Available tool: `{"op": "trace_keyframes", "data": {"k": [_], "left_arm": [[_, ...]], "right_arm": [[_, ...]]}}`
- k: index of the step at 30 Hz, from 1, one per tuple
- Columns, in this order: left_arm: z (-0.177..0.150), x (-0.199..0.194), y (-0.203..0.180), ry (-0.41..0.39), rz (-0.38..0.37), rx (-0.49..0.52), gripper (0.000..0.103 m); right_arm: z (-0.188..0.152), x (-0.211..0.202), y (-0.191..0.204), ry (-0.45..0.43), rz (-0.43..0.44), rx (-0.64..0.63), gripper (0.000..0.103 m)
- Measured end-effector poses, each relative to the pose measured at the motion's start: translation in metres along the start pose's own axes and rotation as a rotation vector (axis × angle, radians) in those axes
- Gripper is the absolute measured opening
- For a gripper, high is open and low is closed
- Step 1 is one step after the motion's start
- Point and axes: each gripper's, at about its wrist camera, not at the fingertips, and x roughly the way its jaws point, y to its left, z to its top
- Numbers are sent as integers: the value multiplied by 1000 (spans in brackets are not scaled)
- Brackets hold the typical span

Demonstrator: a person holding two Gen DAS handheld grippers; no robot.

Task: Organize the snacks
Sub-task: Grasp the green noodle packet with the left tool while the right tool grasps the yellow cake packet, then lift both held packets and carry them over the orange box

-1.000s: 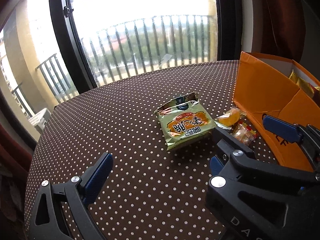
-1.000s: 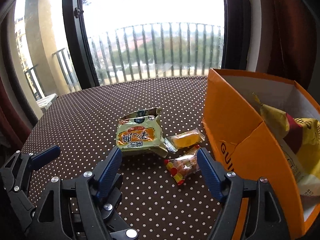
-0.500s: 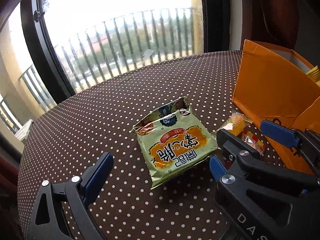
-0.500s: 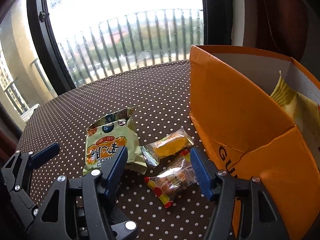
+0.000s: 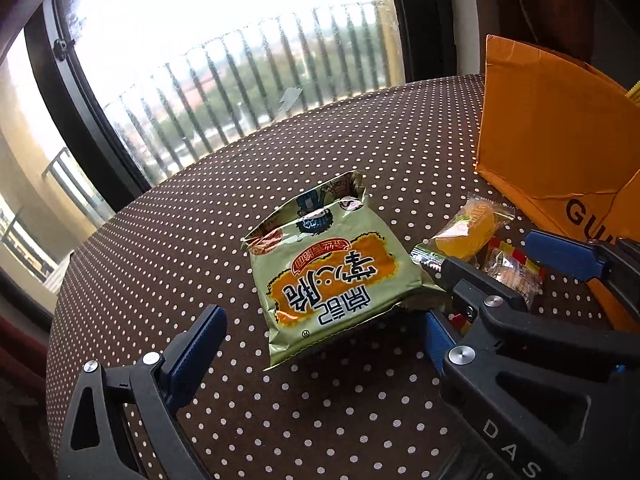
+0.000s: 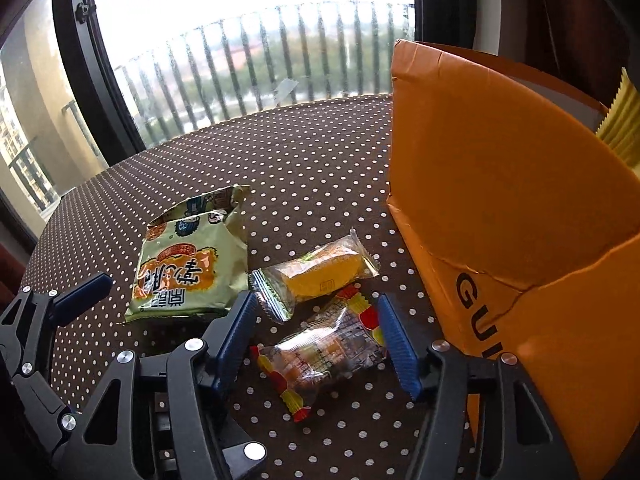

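Observation:
A green snack packet [image 5: 326, 274] lies on the dotted table, also in the right wrist view [image 6: 190, 270]. My left gripper [image 5: 320, 344] is open, its jaws on either side of the packet's near end. A clear-wrapped yellow cake [image 6: 316, 276] lies to the packet's right, also in the left wrist view [image 5: 466, 230]. A clear packet with red and yellow ends [image 6: 324, 350] lies between the jaws of my open right gripper [image 6: 316, 340]. An orange cardboard box [image 6: 520, 216] stands at the right, with a yellow bag [image 6: 622, 124] inside.
The round table has a brown cloth with white dots [image 5: 200, 220]. A large window with a balcony railing [image 5: 240, 72] is behind it. Dark curtains hang at the right. The two grippers are close side by side.
Both grippers have moved forward and down toward the snacks. The left now straddles the green packet's near end, and the right now straddles the clear packet.

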Motion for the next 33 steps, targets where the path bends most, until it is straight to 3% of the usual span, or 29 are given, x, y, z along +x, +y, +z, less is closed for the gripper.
{"op": "trace_keyframes", "data": {"k": [2,6,13,20,28,33], "left_arm": [[4,2,7,15,19,-46,99],[11,10,26,60,-17,-158,99],[24,13,21,55,-38,-146,99],[29,24,25,18,13,-112,101],[32,25,28,15,-54,-118,85],[30,21,22,6,-68,-109,75]], "right_arm": [[-1,1,-2,2,3,14,65],[7,0,-5,13,62,79,67],[23,13,7,14,83,74,68],[35,30,13,13,42,56,68],[37,38,17,-18,82,71,66],[36,35,18,-20,72,53,50]]}}
